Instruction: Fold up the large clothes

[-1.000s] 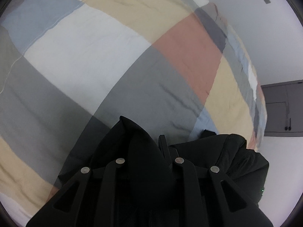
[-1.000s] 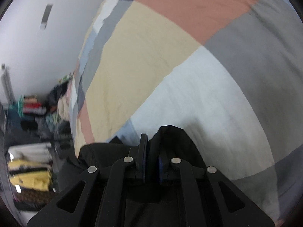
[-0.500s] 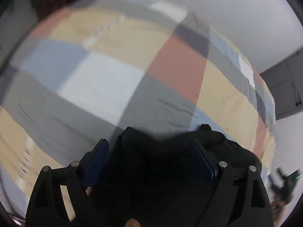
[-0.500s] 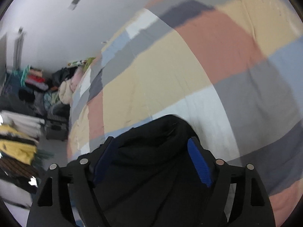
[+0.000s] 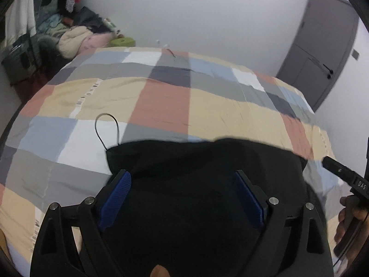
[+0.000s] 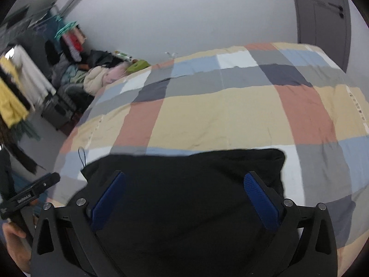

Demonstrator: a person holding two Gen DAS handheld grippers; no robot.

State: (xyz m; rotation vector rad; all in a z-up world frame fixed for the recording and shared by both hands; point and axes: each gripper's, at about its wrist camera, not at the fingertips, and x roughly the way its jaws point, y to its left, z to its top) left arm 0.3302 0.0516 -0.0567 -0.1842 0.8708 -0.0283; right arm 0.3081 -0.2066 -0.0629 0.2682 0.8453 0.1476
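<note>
Left gripper point(image 5: 182, 196): jaws spread wide and opening, blue pads point(image 5: 115, 198) clear of any cloth; nothing is pinched between them. Seen past the pads, the black garment point(image 5: 196, 173) lies below the gripper.

Right gripper point(image 6: 184, 198): jaws at their widest and opening, blue pads point(image 6: 260, 198) likewise bare. The same black garment point(image 6: 184, 180) shows past them, not gripped.

Black garment: a folded, roughly rectangular dark bundle resting on the bed point(image 5: 219, 106), at its near edge. Its far edge runs almost straight across the checked cover. A thin black cord loop point(image 5: 107, 127) extends from its far left corner onto a white square of the cover.

Bed: covered by a patchwork of beige, terracotta, grey, white and pale blue squares, reaching to the far wall.

In the left wrist view, the other gripper's black handle point(image 5: 341, 173) and the person's hand point(image 5: 348, 221) enter at the right margin. In the right wrist view, the counterpart appears at the left margin.

Surroundings: a heap of clothes and a pale padded jacket point(image 6: 94, 80) beyond the bed's far left corner; a small green box point(image 6: 140, 65) beside it, contents not discernible; hanging garments point(image 6: 11, 97) at far left; a grey door point(image 5: 322, 43) beyond the far right corner.
</note>
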